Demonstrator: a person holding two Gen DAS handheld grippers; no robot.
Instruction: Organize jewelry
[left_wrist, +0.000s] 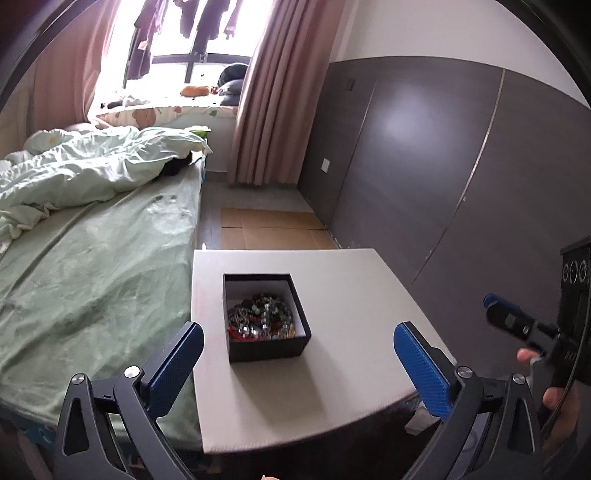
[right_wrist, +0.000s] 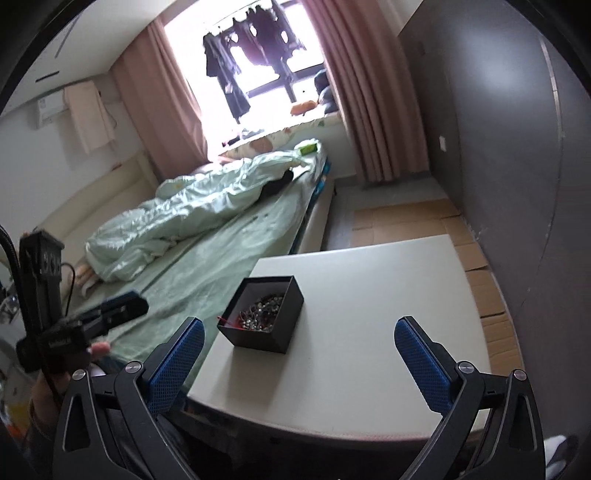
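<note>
— What do you have on my left camera?

— I see a black box (left_wrist: 266, 318) on the white worktop (left_wrist: 343, 332), heaped with tangled jewelry (left_wrist: 261, 316). My left gripper (left_wrist: 298, 342) hovers short of it, jaws spread wide, nothing between them.

— Around it?

— A green-sheeted bed (left_wrist: 99, 266) touches the worktop's left side. My right gripper (left_wrist: 517, 321) shows at the far right edge, off the worktop.

My white table (left_wrist: 332, 369) stands against the bed's edge and carries 1 thing — a black box (left_wrist: 267, 347) with white inner walls, set nearer the bed-side edge than the wall-side edge. Inside it lies a tangled heap of jewelry (left_wrist: 262, 317) — beads, chains, something red.
</note>
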